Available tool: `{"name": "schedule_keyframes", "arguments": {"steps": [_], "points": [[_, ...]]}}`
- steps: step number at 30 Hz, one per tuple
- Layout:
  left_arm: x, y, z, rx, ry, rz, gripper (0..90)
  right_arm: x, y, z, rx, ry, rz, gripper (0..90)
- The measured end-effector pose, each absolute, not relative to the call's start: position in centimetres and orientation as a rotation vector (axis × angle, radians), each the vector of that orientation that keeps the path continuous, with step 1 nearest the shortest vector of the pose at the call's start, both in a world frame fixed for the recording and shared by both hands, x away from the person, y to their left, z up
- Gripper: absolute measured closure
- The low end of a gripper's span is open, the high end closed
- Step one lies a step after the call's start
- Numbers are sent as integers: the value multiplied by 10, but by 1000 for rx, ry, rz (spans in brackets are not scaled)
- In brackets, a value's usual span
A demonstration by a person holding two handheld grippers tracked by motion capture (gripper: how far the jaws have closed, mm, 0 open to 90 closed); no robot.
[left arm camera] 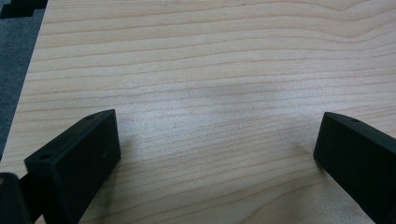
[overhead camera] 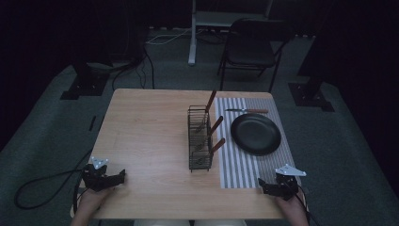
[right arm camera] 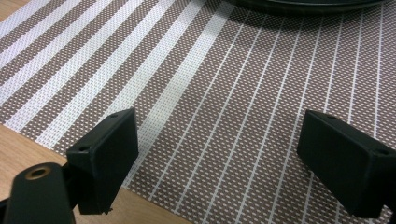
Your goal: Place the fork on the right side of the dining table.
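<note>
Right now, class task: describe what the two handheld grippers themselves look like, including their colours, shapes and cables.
The left gripper and right gripper are black, each topped by a grey three-cornered plate. Each has two blocky black jaws with small screw holes. A black cable loops from the left gripper onto the floor.

The left gripper [overhead camera: 104,179] is held low at the near left corner of the table [overhead camera: 150,141], jaws spread wide apart. The right gripper [overhead camera: 277,186] is held at the table's near right corner, jaws likewise parted, nothing between them.
</note>
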State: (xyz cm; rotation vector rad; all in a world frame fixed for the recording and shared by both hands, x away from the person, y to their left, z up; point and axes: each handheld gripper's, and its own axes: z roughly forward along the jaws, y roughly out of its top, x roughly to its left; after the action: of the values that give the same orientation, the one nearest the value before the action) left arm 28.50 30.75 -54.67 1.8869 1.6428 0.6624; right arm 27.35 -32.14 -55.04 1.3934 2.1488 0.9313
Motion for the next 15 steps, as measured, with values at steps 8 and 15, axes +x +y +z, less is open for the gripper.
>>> {"name": "schedule_keyframes", "arguments": {"steps": [8, 15], "points": [[285, 308, -547, 1890, 1640, 660, 6, 275, -321, -549, 1389, 2169, 917, 121], [285, 308, -547, 1890, 1640, 661, 6, 277, -321, -547, 1395, 2194, 891, 121]]}}
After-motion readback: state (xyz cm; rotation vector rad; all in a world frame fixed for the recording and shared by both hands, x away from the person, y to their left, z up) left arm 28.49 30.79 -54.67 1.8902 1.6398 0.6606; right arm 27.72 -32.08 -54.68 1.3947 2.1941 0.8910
